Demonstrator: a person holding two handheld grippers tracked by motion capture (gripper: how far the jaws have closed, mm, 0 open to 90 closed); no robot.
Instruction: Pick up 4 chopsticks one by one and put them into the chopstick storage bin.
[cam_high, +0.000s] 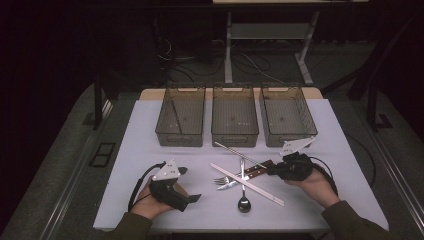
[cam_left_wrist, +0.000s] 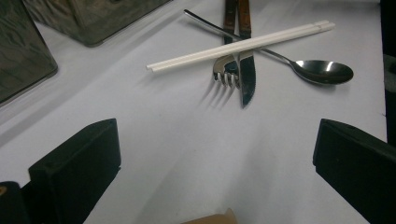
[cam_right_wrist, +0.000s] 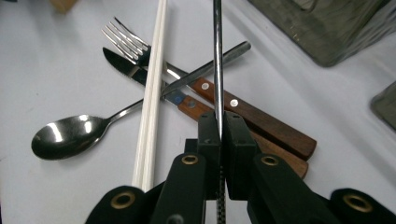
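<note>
Three bins (cam_high: 234, 121) (the left (cam_high: 181, 120) holds a thin rod (cam_high: 175, 116)).

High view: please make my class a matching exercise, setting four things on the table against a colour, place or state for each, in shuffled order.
Things:
1 spoon
2 chopsticks
3 thin metal rod
4 left gripper

Descriptions:
a jaws wide open, nothing between them
b white
c clamped in the right gripper
d bowl end towards the person

Pairs: 1-d, 2-b, 3-c, 4-a
</note>
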